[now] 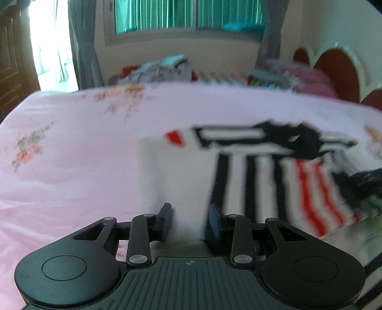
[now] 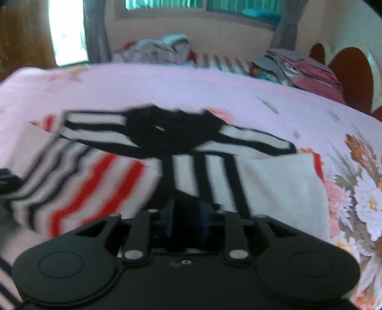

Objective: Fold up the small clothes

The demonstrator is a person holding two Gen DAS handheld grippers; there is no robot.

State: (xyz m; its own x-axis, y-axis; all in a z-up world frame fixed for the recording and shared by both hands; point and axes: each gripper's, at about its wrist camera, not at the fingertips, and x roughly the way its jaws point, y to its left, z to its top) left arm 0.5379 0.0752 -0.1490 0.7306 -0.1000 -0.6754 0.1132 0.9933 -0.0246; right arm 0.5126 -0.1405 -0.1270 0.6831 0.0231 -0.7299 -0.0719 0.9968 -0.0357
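- Pink floral bedsheet covers the bed from edge to edge in both wrist views; a larger flower print lies at its right side in the right wrist view.
- Left hand-held gripper: its blue pads stand apart, with white cloth showing in the gap between them; whether the pads press on that cloth cannot be told through the blur.
- Striped shirt, white with black and red stripes and a black collar, lies spread on the bedsheet, just ahead of both hand-held grippers. Its plain white panel is toward the left in the left wrist view, and its red stripes lie toward the right.
- Right hand-held gripper: its pads sit a narrow gap apart over the shirt's lower edge, near the black stripes; a grip on the fabric cannot be confirmed.
- Pile of clothes rests at the far edge of the bed below the window.
- Stack of folded fabrics lies at the far right, beside the red headboard.
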